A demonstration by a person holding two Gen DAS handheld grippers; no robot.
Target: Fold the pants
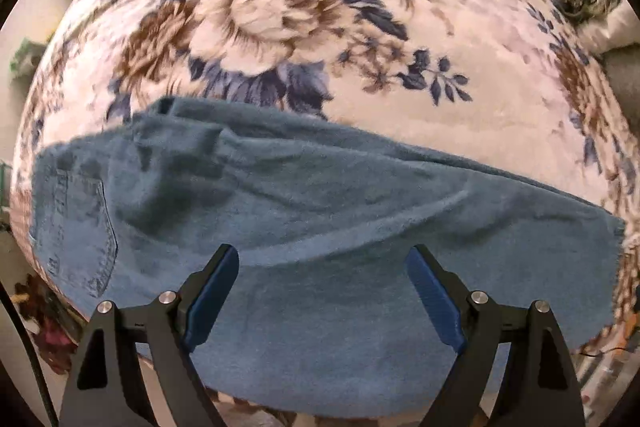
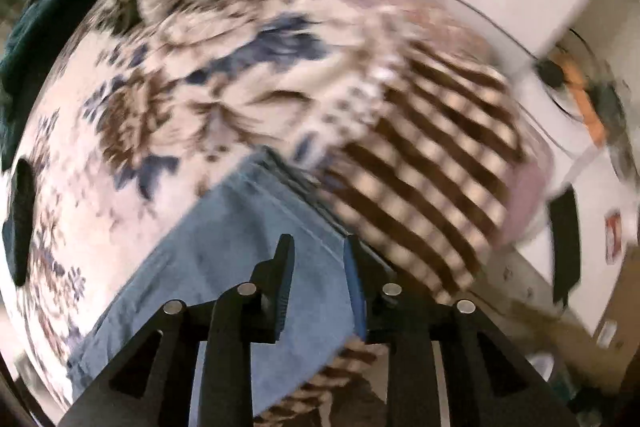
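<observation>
Presently spread across floral blanket (image 1: 280, 19): blue pants (image 1: 320, 207), legs stacked, still unfolded. Left gripper (image 1: 322, 259) wide apart above the near edge, empty. Right gripper (image 2: 318, 247) narrowly parted over hem end, seemingly empty. Advisable: pinch both layers together, squarely.

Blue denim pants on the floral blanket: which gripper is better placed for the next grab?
Probably right. The right gripper hangs at the hem of the blue denim pants, fingers partly open. The left gripper gapes wide over mid-leg, above flat cloth with no edge between its fingers.
</observation>
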